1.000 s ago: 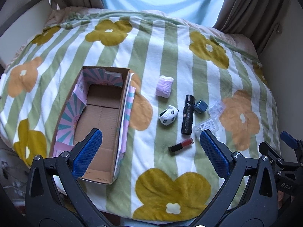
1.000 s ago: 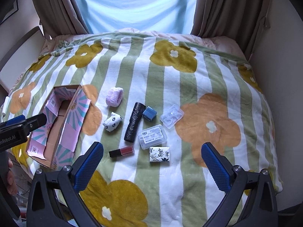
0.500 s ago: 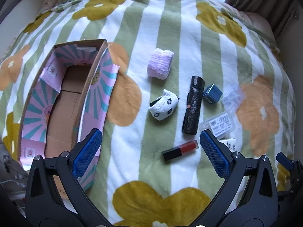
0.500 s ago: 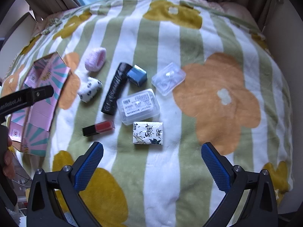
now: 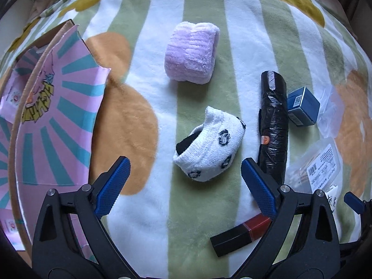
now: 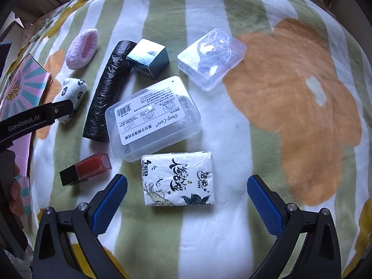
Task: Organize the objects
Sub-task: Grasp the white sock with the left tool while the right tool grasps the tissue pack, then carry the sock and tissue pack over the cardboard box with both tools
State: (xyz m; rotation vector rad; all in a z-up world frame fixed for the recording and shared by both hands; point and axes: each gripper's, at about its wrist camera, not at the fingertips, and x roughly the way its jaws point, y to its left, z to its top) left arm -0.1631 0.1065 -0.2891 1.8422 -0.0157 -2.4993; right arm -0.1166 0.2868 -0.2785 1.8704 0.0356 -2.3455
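Tongs spread wide, empty: left tongs (image 5: 183,179) frame the panda sock (image 5: 209,144), right tongs (image 6: 187,197) the tissue pack (image 6: 179,179); next, lower and close.

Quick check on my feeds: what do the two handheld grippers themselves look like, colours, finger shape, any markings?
Both look alike: the left gripper and right gripper have matte black plastic frames with triangular cut-outs and silver screws, and two splayed fingers faced with textured blue pads. Seen from the right wrist camera, a black bar of the left unit reads "GenRobot.AI" in pale letters. No cables are visible.
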